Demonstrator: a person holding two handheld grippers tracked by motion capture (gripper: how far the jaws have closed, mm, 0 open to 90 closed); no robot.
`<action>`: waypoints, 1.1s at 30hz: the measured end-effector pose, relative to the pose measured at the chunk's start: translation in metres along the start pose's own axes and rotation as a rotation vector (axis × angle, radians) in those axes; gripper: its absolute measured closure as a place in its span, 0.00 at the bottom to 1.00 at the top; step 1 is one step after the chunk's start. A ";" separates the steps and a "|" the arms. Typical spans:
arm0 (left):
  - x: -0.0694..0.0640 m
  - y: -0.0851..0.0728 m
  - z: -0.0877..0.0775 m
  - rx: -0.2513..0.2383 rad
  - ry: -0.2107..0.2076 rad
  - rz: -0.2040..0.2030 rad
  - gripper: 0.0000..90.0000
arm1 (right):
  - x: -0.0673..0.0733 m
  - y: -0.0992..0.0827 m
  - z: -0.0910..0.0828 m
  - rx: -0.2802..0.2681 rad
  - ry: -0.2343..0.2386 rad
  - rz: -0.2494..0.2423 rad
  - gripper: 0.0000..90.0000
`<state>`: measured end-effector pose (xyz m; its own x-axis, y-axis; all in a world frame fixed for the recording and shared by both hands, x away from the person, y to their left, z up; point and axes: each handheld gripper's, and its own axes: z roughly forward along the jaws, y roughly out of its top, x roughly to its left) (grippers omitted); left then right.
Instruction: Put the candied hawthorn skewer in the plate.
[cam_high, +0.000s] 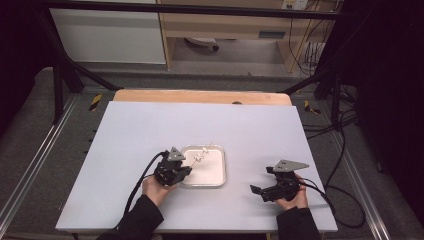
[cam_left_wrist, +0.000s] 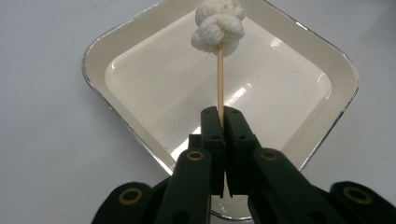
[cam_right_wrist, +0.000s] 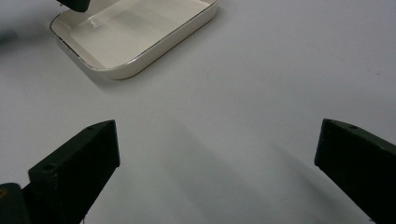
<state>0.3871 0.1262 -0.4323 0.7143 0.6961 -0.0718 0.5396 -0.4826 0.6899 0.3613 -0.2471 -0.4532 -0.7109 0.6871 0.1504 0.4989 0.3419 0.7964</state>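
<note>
White tabletop (cam_high: 150, 145) bearing a glossy cream tray (cam_left_wrist: 140, 51). Left gripper (cam_left_wrist: 221, 114) clamping a thin wooden skewer (cam_left_wrist: 220, 79), knotted white lumps (cam_left_wrist: 218, 28) hanging above the tray. Right gripper (cam_right_wrist: 215, 154) resting wide apart, holding nothing.

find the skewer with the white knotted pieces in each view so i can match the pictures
High view: the skewer lies just left of centre, slanting up-right from the left gripper over the cream tray.
Left gripper view: upper centre, the stick rising from the shut jaws, white knots at the top edge.
Right gripper view: I can't make it out here.
Shared landmark: the cream tray.
</note>
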 end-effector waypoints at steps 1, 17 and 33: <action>0.000 0.000 0.001 0.010 0.006 0.004 0.98 | 0.000 0.000 0.000 -0.002 0.000 0.001 0.01; -0.005 0.000 0.009 0.071 0.016 0.013 0.96 | 0.000 0.000 0.000 0.000 -0.002 -0.003 0.01; 0.000 0.002 -0.008 0.019 0.038 0.004 0.49 | 0.000 0.000 0.000 -0.003 0.003 0.002 0.01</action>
<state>0.3846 0.1294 -0.4258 0.6989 0.7140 -0.0416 0.5458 -0.4949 0.6761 0.3609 -0.2472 -0.4528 -0.7116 0.6856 0.1537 0.4989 0.3390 0.7976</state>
